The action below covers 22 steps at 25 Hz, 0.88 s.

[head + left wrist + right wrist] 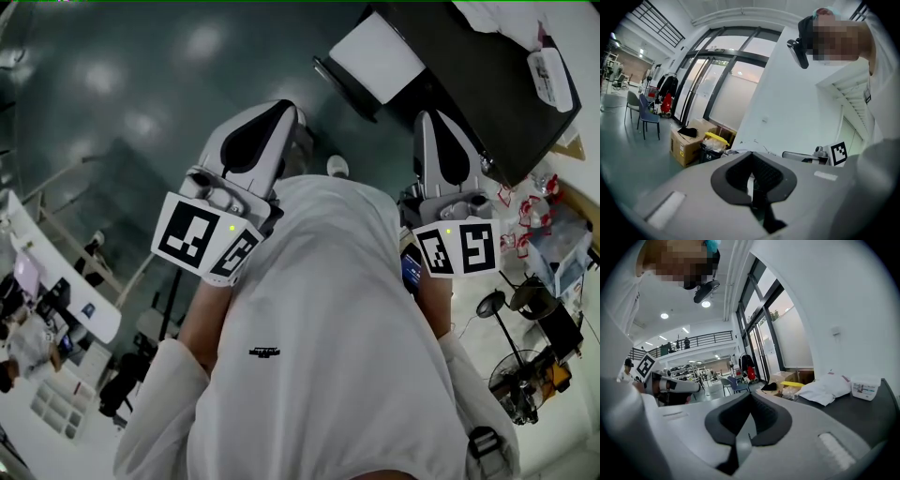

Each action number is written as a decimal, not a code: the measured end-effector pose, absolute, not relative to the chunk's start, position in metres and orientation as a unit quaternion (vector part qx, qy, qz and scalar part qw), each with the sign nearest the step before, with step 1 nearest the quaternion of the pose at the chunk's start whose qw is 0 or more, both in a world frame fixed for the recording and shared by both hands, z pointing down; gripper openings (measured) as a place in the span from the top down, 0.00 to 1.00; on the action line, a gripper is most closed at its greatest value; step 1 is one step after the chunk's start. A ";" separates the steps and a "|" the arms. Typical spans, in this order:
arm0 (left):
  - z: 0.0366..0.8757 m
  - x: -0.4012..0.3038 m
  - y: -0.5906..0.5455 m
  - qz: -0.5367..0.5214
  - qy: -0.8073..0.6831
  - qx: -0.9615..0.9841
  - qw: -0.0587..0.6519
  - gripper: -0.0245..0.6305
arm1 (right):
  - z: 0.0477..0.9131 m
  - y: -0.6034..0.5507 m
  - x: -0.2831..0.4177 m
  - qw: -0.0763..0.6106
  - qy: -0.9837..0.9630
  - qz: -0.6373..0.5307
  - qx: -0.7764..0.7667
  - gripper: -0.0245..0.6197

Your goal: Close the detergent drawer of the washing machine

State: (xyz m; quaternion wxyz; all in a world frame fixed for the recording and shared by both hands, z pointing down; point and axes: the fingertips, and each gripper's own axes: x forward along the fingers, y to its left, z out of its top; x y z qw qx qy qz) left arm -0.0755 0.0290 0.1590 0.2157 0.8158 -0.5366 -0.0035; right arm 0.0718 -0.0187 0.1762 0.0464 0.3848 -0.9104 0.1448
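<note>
White shirt on the person's chest is filling the lower middle of the head view, nearest the camera. Two grippers are being held close against it, fingertips pointing toward the top of the view: the left gripper and the right gripper. Each is carrying one marker cube. Beyond them, one dark worktop is standing on a glossy grey-green floor.

Moving to the left gripper view, its two fingers are lying closed together with nothing between them. Past them, one cardboard box, one yellow-lidded bin and two chairs are standing near tall glass doors.

Moving to the right gripper view, its two fingers are also pressing together, holding nothing. One white bag and one white tub are lying on the dark worktop.

None of the three views is showing the washing machine or its detergent drawer.
</note>
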 end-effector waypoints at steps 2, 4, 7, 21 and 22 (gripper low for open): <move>0.161 -0.085 0.022 -0.007 -0.527 0.821 0.218 0.94 | 0.173 -0.023 0.063 0.046 -0.906 0.140 0.398 0.97; 0.166 -0.094 0.015 -0.008 -0.515 0.828 0.220 0.94 | 0.172 -0.026 0.055 0.045 -0.901 0.137 0.409 0.97; 0.171 -0.104 0.006 -0.010 -0.495 0.840 0.220 0.94 | 0.169 -0.027 0.045 0.042 -0.895 0.129 0.425 0.97; 0.222 -0.086 -0.044 0.048 -0.394 0.884 0.247 0.94 | 0.206 -0.039 0.061 0.090 -0.847 0.155 0.501 0.97; 0.224 -0.083 -0.045 0.052 -0.389 0.886 0.247 0.94 | 0.206 -0.041 0.062 0.087 -0.846 0.158 0.502 0.97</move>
